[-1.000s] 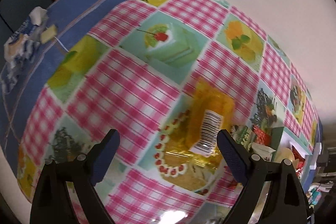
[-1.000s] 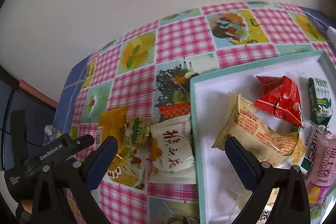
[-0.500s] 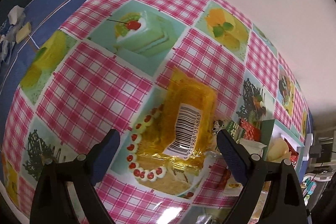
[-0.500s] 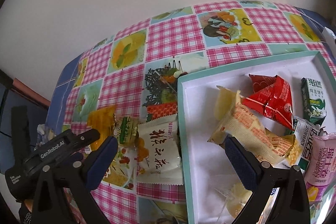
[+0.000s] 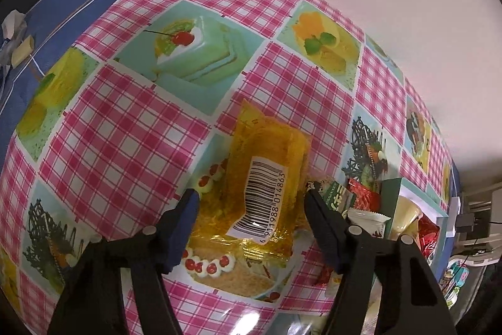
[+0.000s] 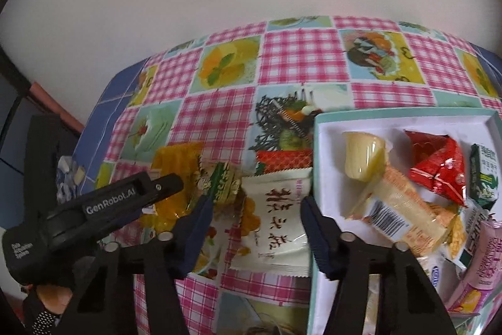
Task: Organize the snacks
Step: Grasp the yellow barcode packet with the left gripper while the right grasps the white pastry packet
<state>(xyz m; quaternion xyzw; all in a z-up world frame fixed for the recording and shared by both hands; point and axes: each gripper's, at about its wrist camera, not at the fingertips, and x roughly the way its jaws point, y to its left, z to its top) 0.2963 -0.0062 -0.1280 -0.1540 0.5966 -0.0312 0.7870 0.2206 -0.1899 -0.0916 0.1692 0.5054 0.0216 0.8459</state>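
Left gripper jaws closing around glossy yellow packet lying flat on checked cloth; pad contact hard to make out. Right gripper jaws closing over crinkly white packet; its near edge is hidden. Tray lying just right, cut off.

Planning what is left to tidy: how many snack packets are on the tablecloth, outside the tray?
4: a yellow packet, a small green one beside it, a white one against the tray, a red one behind. More may hide underneath.
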